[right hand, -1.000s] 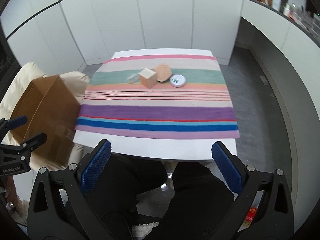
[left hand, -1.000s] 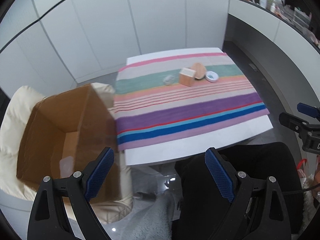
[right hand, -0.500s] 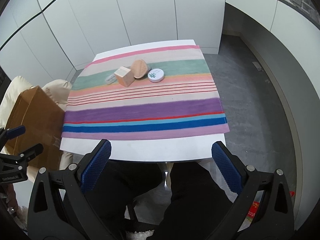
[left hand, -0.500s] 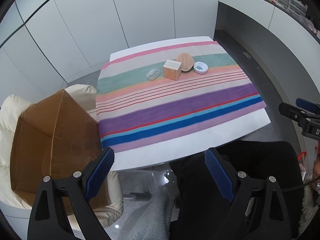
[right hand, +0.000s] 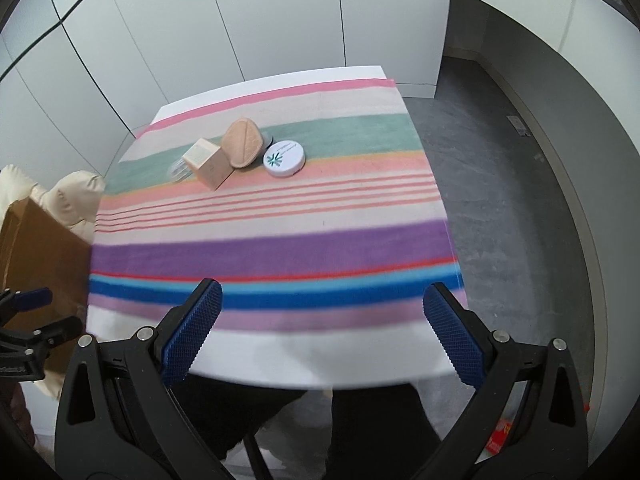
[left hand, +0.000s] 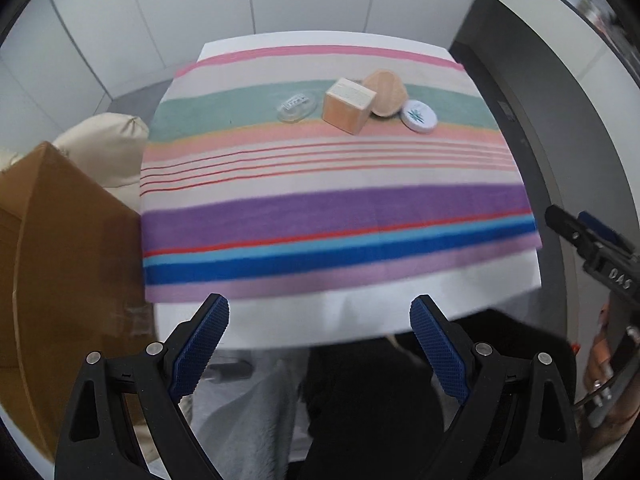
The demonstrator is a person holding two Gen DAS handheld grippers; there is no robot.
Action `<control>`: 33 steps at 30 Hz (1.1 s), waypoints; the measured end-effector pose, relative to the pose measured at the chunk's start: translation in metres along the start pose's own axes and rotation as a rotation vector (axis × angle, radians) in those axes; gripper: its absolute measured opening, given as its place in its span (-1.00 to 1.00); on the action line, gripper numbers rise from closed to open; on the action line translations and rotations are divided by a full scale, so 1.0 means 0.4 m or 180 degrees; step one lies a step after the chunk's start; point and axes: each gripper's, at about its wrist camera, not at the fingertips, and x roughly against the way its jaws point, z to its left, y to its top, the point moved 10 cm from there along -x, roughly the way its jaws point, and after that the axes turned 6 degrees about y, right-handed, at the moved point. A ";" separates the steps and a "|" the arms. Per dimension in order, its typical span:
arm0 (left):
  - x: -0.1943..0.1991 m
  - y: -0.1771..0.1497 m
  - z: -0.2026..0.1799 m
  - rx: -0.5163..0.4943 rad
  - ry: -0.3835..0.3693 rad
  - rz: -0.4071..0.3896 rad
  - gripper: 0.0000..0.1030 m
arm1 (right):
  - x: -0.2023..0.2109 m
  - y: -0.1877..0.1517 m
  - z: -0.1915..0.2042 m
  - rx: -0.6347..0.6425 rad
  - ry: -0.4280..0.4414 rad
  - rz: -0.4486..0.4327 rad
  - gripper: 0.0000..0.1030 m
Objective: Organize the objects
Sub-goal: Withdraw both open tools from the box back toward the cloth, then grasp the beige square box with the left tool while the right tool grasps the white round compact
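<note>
White wall panels and a grey floor surround a white table (left hand: 420,312) covered by a striped cloth (left hand: 332,208). On the green stripe of the cloth, far from both grippers, stands a small peach box (left hand: 348,106), the landmark for the rest. In the left wrist view a clear flat dish (left hand: 296,107) lies just left of the box and is fully visible; in the right wrist view the box hides most of it. Behind the box leans a tan puff (right hand: 243,143), touching it, and a white round tin (right hand: 285,158) lies just right of the puff. Well to the left of the box, off the table, a brown cardboard box (left hand: 68,264) sits on a cream cushion (left hand: 108,142). The left gripper (left hand: 320,330) is wide open and holds nothing; the right gripper (right hand: 322,320) is also spread wide and empty. Dark trouser legs (right hand: 372,432) of the person show below the near table edge.
</note>
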 end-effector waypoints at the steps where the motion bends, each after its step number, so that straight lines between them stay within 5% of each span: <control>1: -0.013 0.018 -0.001 -0.0004 0.0020 -0.0009 0.81 | -0.021 0.013 0.001 0.0017 0.0000 0.0008 0.98; 13: -0.231 0.329 -0.077 -0.0326 0.0173 -0.0491 0.81 | -0.347 0.123 0.051 0.0520 0.0015 0.0138 0.98; 19: -0.340 0.428 -0.111 -0.0406 0.0090 -0.0541 0.81 | -0.435 0.177 0.036 0.0367 0.0238 0.0132 0.98; 26: -0.413 0.506 -0.107 -0.0279 0.0085 -0.0542 0.81 | -0.508 0.240 0.040 0.0521 0.0162 0.0037 0.97; 28: -0.425 0.523 -0.106 -0.0189 -0.0010 -0.0582 0.53 | -0.525 0.248 0.050 0.0601 0.0151 0.0014 0.77; 29: -0.424 0.525 -0.111 -0.0184 -0.0038 -0.0624 0.44 | -0.524 0.253 0.055 0.0659 0.0124 -0.0031 0.46; 30: -0.418 0.531 -0.110 -0.0203 0.0003 -0.0712 0.03 | -0.520 0.256 0.067 0.0745 0.0134 -0.0080 0.17; 33: -0.414 0.525 -0.120 -0.0263 0.0030 -0.0747 0.02 | -0.516 0.255 0.072 0.0775 0.0155 -0.0093 0.17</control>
